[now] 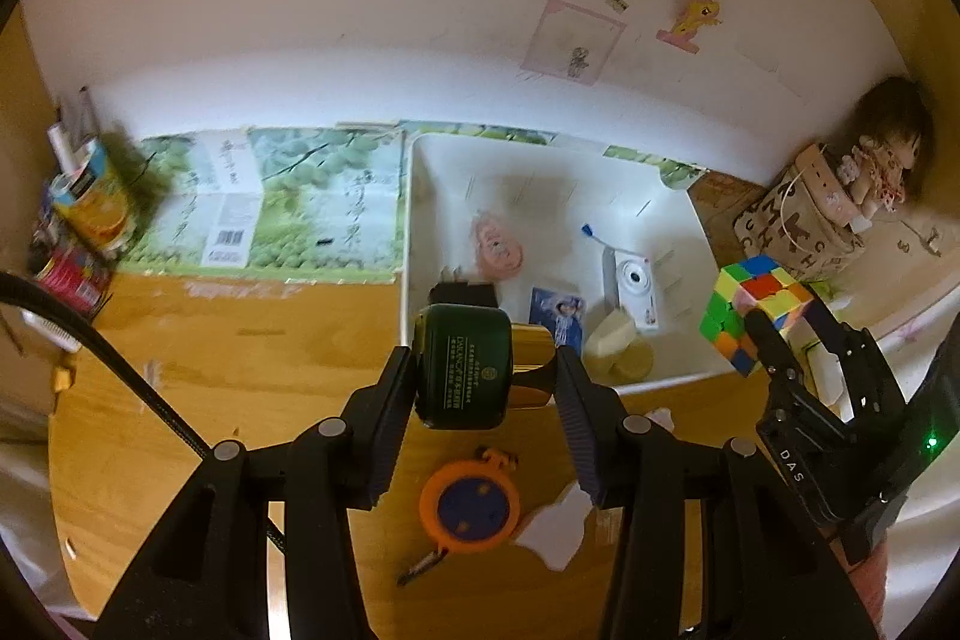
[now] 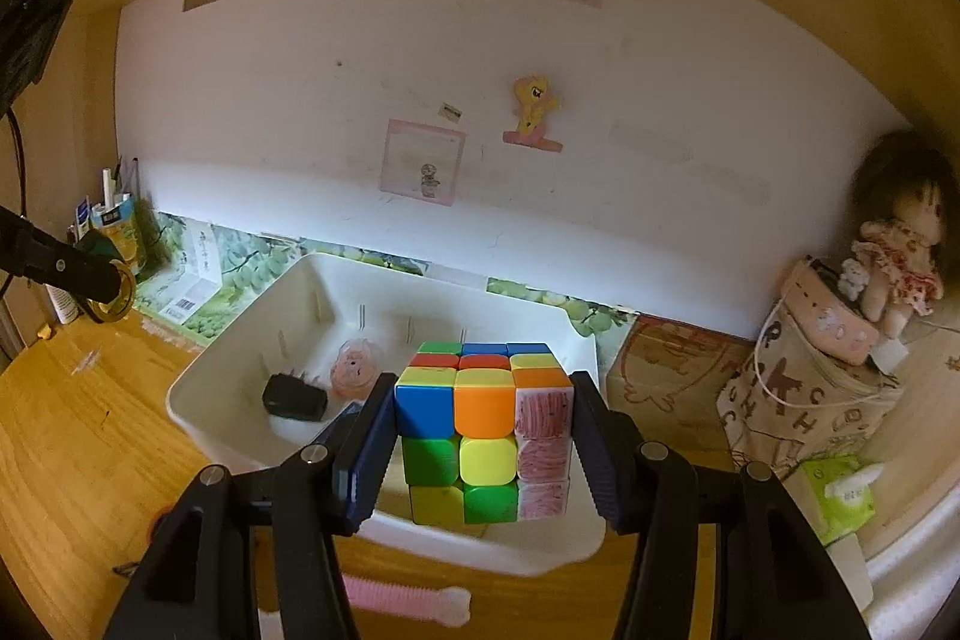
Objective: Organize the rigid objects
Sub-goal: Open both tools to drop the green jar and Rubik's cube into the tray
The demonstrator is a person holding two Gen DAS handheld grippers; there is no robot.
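Both grippers grip: left (image 1: 486,376) green-gold jar (image 1: 465,367), right (image 2: 483,436) cube (image 2: 483,418), hiding bin (image 2: 198,394).

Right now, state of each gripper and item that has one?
left gripper: shut on the green and gold box, lifted above the desk
right gripper: shut on the puzzle cube, held over the bin's near rim
puzzle cube: scrambled
white bin: open-topped, partly filled
black charger: lying in the bin
orange tape measure: lying flat on the desk
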